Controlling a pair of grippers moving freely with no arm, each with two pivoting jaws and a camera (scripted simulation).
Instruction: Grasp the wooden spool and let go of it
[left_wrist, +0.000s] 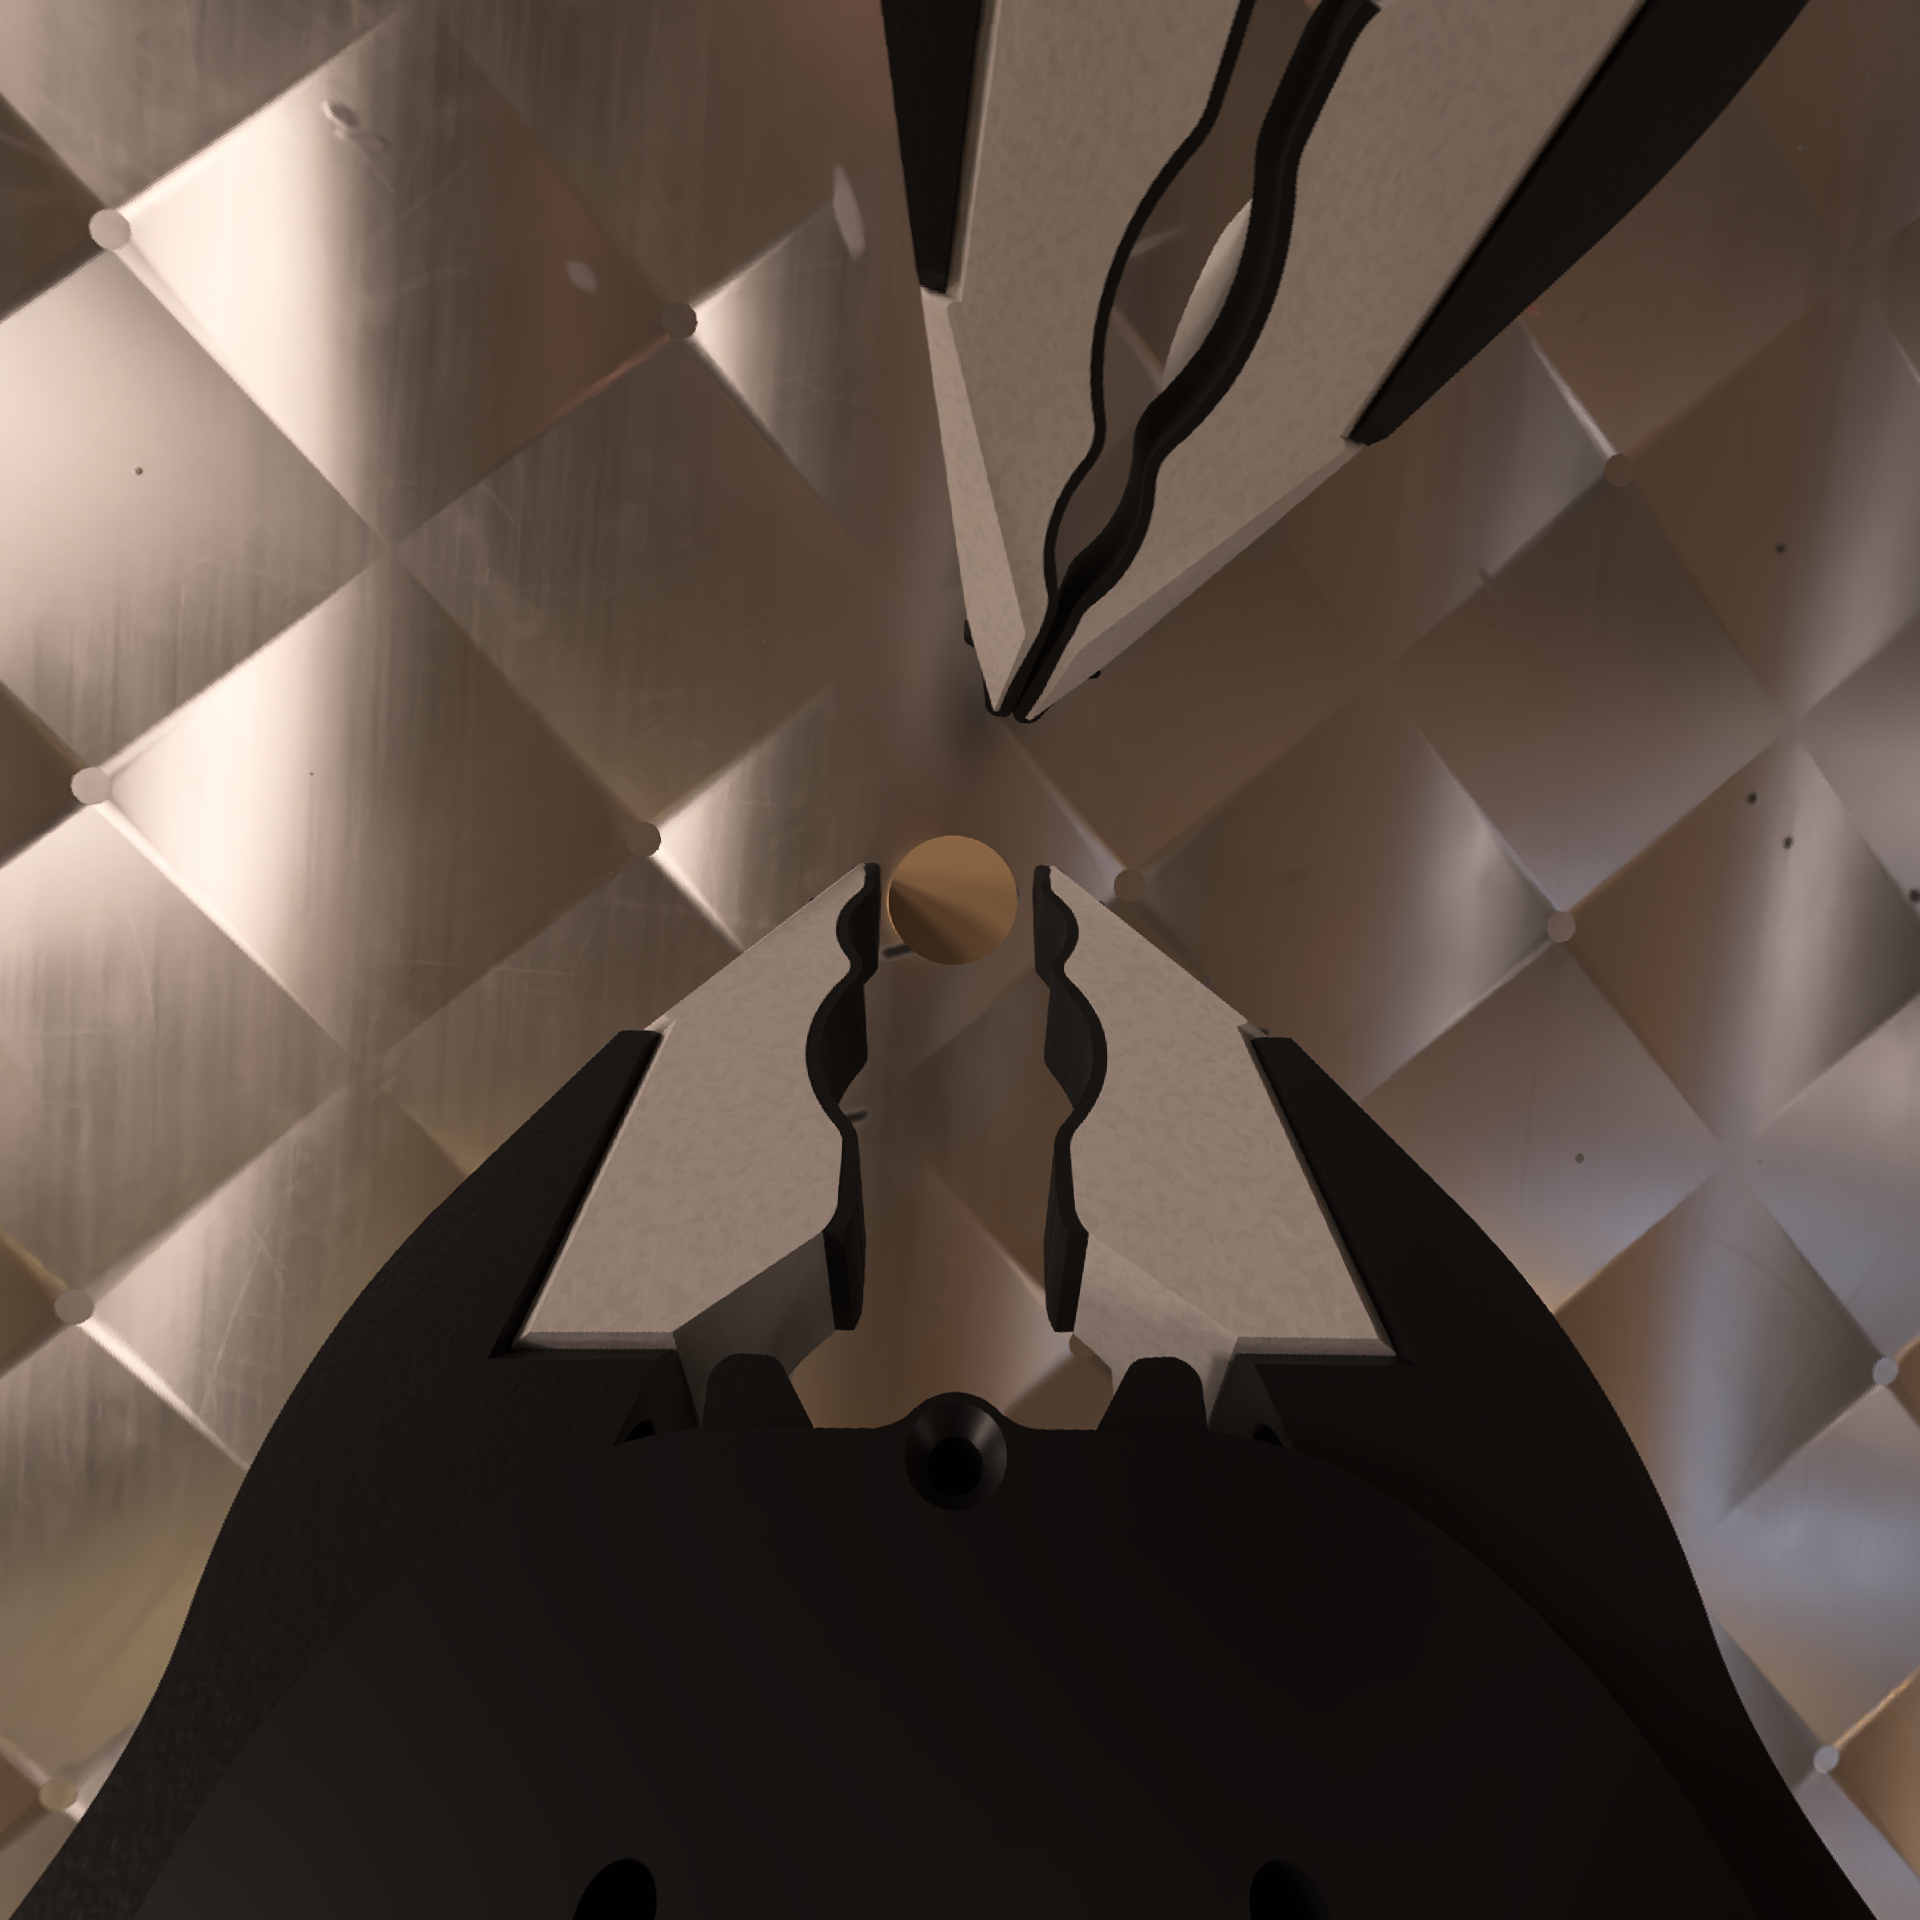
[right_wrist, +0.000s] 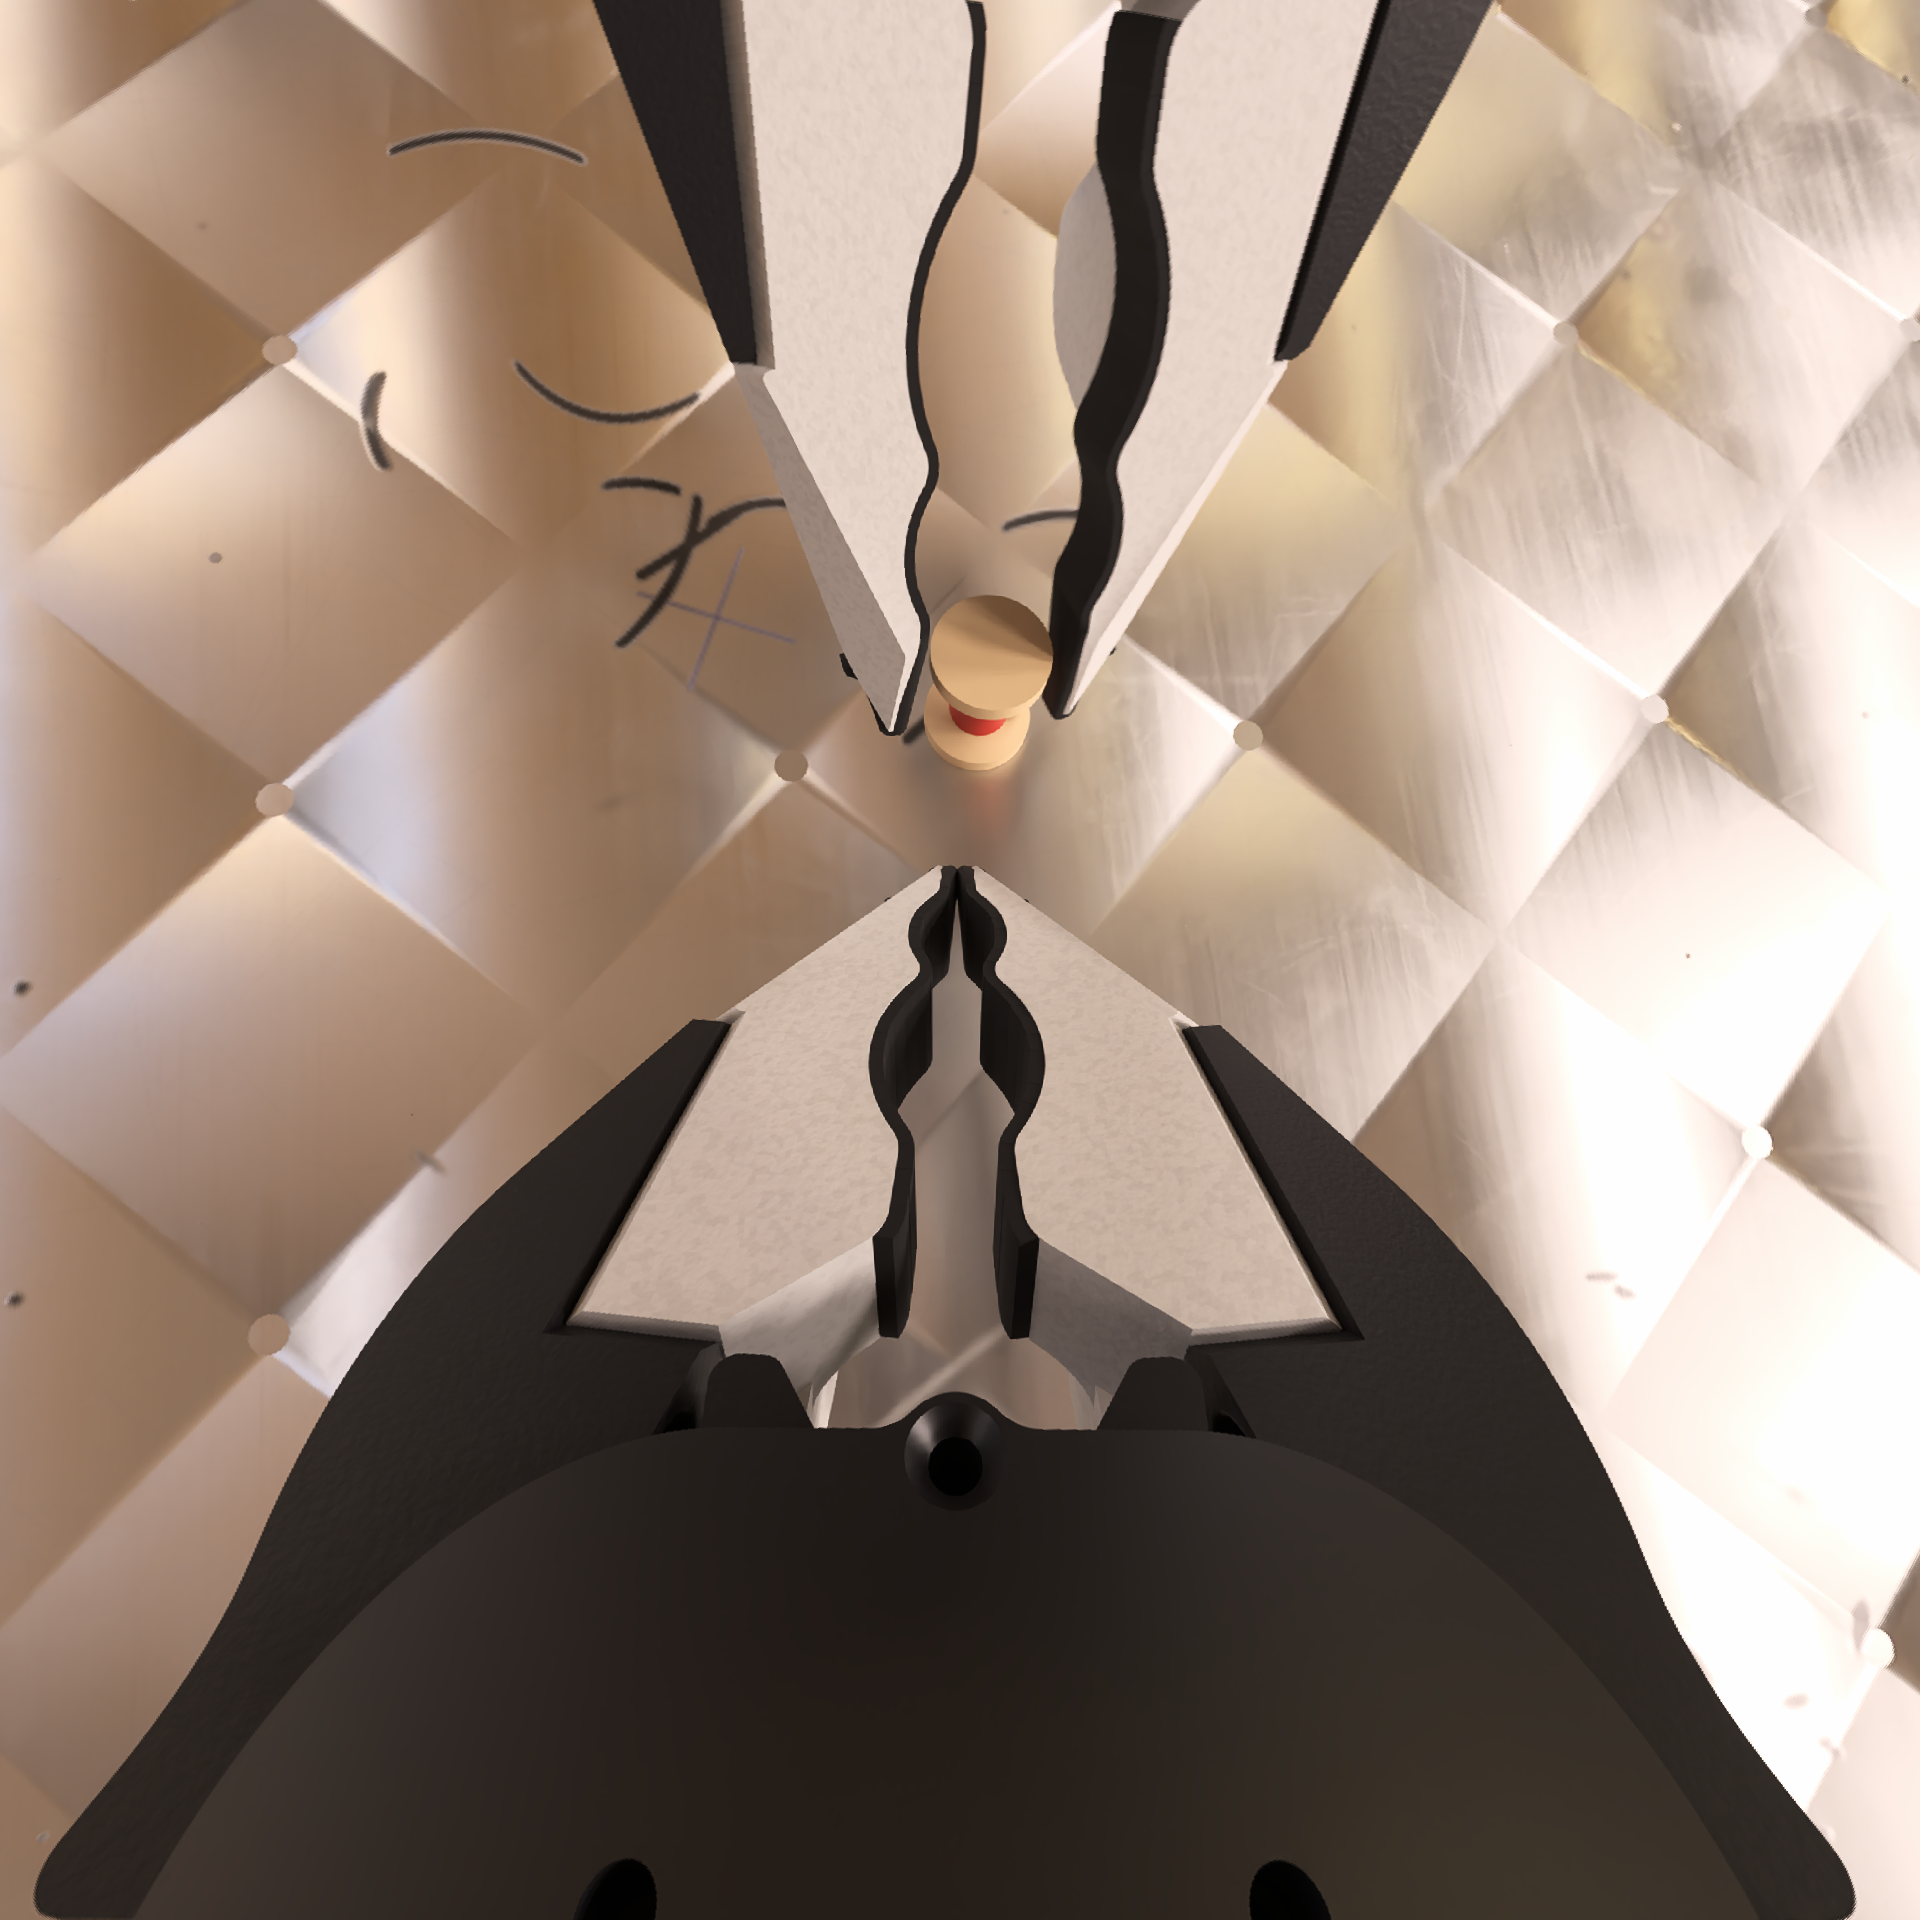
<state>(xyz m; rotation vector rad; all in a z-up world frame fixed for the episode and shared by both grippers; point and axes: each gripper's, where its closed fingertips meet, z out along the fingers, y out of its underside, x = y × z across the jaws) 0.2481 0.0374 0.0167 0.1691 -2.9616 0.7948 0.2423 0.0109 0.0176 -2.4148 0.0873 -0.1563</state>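
Observation:
The wooden spool stands upright on the quilted metal surface. From above it shows as a round tan disc. In the right wrist view the spool shows two tan flanges and a red thread core. My left gripper is open, with one fingertip on each side of the spool's top flange and a narrow gap on each side. It also shows from the far side in the right wrist view. My right gripper is shut and empty, a short way from the spool, and faces the left gripper.
The metal surface has a diamond pattern of raised folds with small studs at the crossings. Dark curved scratch marks lie on it beside the left gripper. The two grippers point at each other, tips close together.

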